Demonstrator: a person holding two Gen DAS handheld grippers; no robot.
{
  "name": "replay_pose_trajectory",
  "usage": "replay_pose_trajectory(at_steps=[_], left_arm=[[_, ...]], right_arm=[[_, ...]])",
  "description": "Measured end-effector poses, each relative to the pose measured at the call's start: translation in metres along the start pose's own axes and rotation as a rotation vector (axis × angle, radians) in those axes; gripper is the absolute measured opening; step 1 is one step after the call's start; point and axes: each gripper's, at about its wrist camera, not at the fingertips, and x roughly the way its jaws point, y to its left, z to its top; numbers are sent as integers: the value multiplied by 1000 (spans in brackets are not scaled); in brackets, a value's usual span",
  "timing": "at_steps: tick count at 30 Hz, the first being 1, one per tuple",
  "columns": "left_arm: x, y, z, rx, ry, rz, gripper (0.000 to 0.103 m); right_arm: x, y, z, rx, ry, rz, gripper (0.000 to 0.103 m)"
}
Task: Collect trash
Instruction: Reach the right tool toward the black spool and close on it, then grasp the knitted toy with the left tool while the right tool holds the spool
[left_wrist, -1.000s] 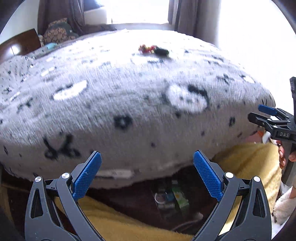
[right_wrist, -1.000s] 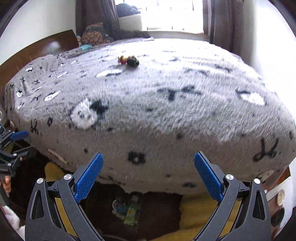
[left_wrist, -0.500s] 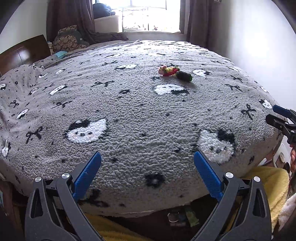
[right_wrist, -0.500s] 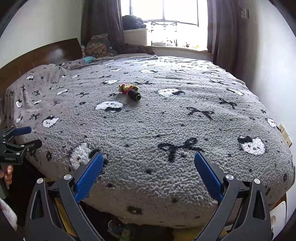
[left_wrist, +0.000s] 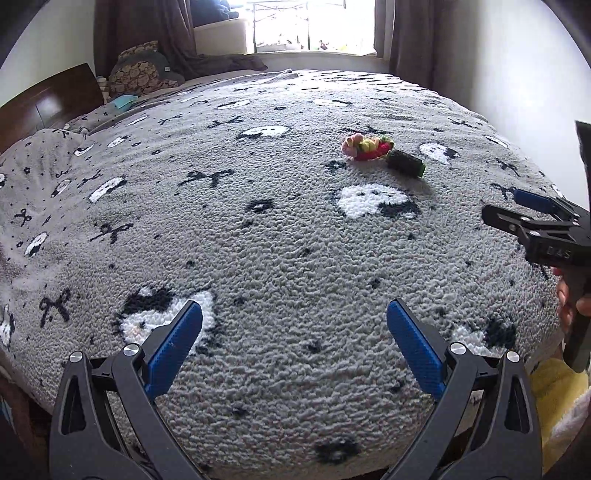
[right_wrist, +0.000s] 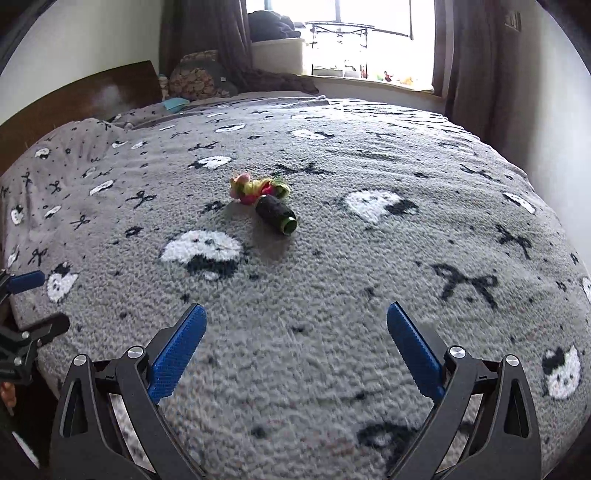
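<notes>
Grey fleece blanket (right_wrist: 332, 295) lies bare between both spread-jawed grippers (left_wrist: 293, 325) (right_wrist: 295, 325) and the coloured scrap (right_wrist: 258, 188) touching a dark spool (right_wrist: 277, 214).

My right gripper (left_wrist: 532, 218) enters the left wrist view only at the right edge; its body is cut off, and the hand (left_wrist: 570, 302) under it shows as a sliver. My left gripper (right_wrist: 26, 306) is likewise clipped by the left edge of the right wrist view. Near bed cover (right_wrist: 332, 387) blurs in the right wrist view. Colourful bundle (right_wrist: 258, 188): material too small to tell. Windowsill items (right_wrist: 391, 77) wash out in glare.
</notes>
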Motion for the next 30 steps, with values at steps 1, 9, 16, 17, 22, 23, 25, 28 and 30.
replay_pose_trajectory(at_steps=[1,9,16,17,22,23,25,28,30], left_arm=[[3,-2,3,2,3,-1,95],[29,-12,25,18,6,1,95],[45,-18,49,28,4,15,95],[47,-19,52,26,4,15,95],[60,-29,77,14,-5,9,95],[64,-32,83,14,-10,12,95],[74,-39,98,10,-23,3,95],[94,-52,120,-15,-29,-26,95],[108,-62,132,-23,-35,-31,95]], right_arm=[[10,3,8,-8,3,-4,97],[83,14,54,-31,58,-15,77],[120,9,70,3,126,36,62],[122,7,70,11,135,40,50],[111,-13,66,38,134,69,37],[107,-19,65,42,135,59,32],[92,-36,59,55,130,32,30],[70,-59,45,67,118,15,29],[58,-72,35,70,113,15,28]])
